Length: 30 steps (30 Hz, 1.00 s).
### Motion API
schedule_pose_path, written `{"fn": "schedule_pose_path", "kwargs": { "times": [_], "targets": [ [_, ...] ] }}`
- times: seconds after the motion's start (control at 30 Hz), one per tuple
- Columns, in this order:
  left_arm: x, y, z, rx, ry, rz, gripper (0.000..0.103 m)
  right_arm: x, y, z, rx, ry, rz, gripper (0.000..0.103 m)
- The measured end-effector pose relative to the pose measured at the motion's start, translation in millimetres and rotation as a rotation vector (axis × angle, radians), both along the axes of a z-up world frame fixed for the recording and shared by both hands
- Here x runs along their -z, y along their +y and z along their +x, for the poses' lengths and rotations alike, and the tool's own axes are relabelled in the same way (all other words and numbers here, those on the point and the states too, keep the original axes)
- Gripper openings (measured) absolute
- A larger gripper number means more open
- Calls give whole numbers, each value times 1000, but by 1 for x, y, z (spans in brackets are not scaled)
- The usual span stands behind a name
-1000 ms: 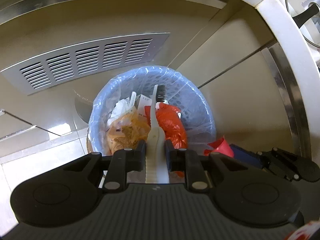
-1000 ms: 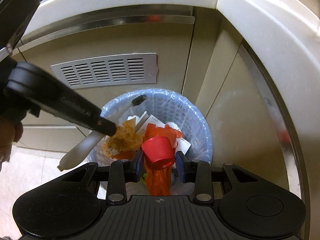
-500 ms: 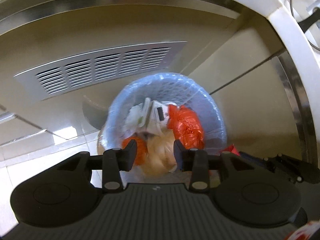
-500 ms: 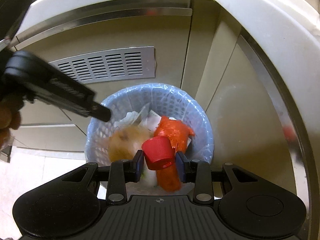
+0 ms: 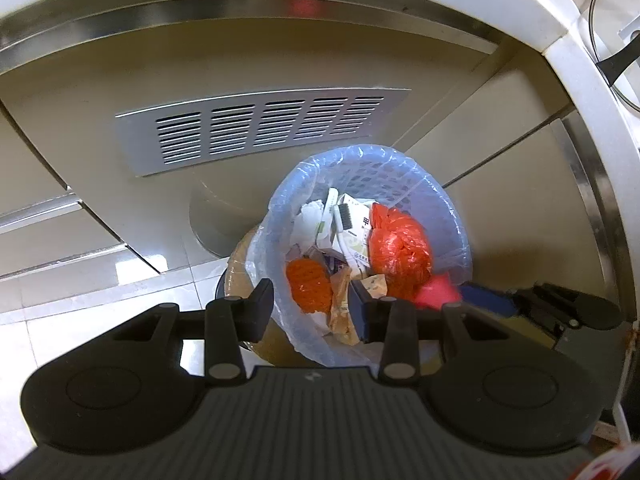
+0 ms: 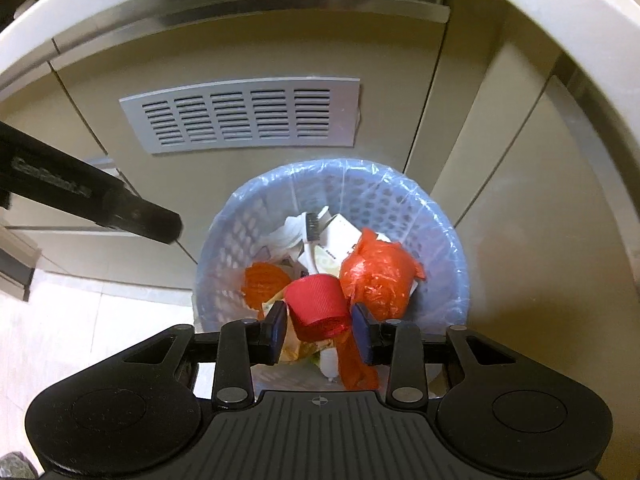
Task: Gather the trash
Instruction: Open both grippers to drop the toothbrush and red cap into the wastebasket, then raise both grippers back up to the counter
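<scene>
A light blue mesh bin (image 5: pixel 400 176) with a clear liner sits on the floor against the cabinet, holding orange bags, paper and a white toothbrush (image 5: pixel 340 220). My left gripper (image 5: pixel 314 308) hovers over the bin's near left rim, open, with nothing between its fingers. My right gripper (image 6: pixel 320 328) hangs above the bin (image 6: pixel 400 208) with a red bottle cap (image 6: pixel 316 306) between its jaws. Those jaws are opening, and the cap still touches both pads. The toothbrush (image 6: pixel 316 222) lies bristles-up in the trash. One left finger (image 6: pixel 152 224) reaches in from the left of the right wrist view.
A grey vent grille (image 5: pixel 260 128) is set in the beige cabinet door behind the bin. A white counter edge (image 5: pixel 580 72) curves overhead, with a glass lid (image 5: pixel 616 40) on it. Pale floor tiles (image 5: pixel 80 280) lie to the left.
My left gripper opened and the white toothbrush fell into the bin. The left gripper then drifted toward the bin's left side. My right gripper sank slightly, with the red cap still between its pads.
</scene>
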<state>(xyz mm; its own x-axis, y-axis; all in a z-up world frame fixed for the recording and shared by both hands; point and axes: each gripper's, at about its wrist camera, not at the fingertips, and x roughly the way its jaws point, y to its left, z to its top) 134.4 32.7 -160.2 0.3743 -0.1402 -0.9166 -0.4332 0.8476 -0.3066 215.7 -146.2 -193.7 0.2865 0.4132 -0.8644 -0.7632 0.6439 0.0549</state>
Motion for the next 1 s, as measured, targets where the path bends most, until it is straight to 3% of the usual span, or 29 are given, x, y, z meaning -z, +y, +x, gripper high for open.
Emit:
{"fn": "schedule_pose_path", "kwargs": {
  "times": [0.07,0.27,0.47,0.8,1.0],
  "targets": [
    [0,2,-2,2,0,6,36,1,-2,1,9,7,11,71],
    [-3,5,-5,20,-9,16,36,2,-7,-2,25,8,-12,71],
    [-21,0,-9,71,-54,39,37,-17,-15,-10,45,-11,9,71],
    [-84,-12,-15,191,-215,90,39,-90,-24,-18,113,-97,135,71],
    [-135,-11,-16,199,-359,165,43,-135,-26,-21,128,-182,210,71]
  ]
}}
